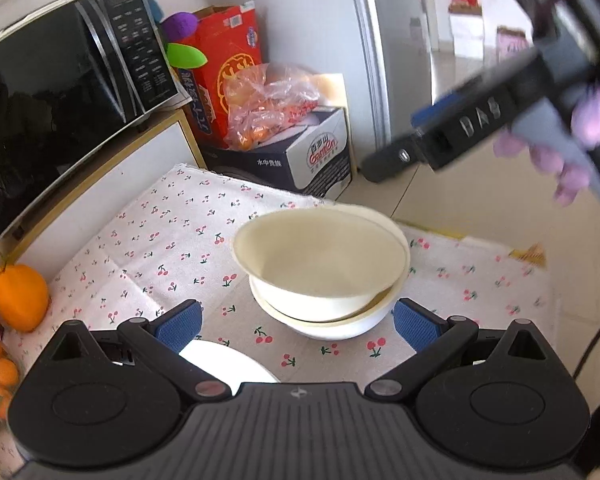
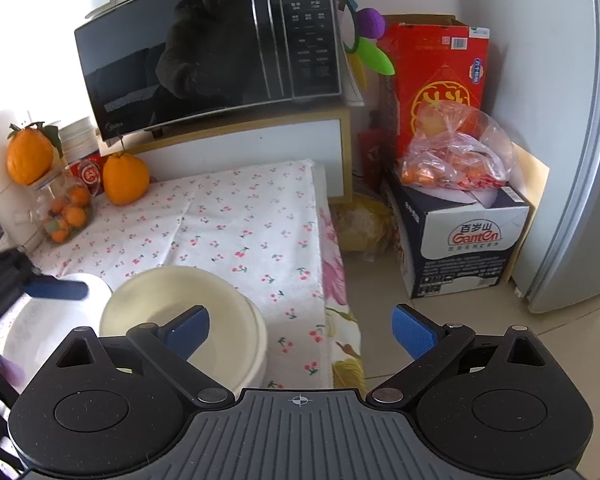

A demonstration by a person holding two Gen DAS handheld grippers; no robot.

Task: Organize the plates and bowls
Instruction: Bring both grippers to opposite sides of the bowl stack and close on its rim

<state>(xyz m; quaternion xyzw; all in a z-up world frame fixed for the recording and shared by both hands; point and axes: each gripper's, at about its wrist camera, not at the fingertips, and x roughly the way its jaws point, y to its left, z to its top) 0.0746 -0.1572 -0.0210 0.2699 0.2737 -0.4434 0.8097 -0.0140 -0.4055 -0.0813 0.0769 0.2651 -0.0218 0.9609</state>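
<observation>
Two bowls are stacked on the cherry-print cloth. A cream bowl [image 1: 320,256] [image 2: 172,292] sits tilted inside a white bowl [image 1: 332,326] [image 2: 260,344]. A white plate [image 1: 224,360] [image 2: 44,328] lies beside them. My left gripper [image 1: 298,326] is open just short of the stack, with nothing between its pads. My right gripper [image 2: 300,332] is also open and holds nothing. Its left pad [image 2: 188,332] hangs over the cream bowl and its right pad is past the table edge. In the left wrist view the right gripper [image 1: 404,136] hovers above and behind the bowls, held by a gloved hand [image 1: 560,152].
A black microwave [image 2: 208,52] stands on a white cabinet behind the table. Large oranges [image 2: 125,178] [image 1: 20,298] and a jar of small ones [image 2: 66,212] sit at the cloth's far corner. On the floor are boxes [image 2: 472,240], a bag of oranges [image 2: 452,156] and a fridge [image 2: 580,140].
</observation>
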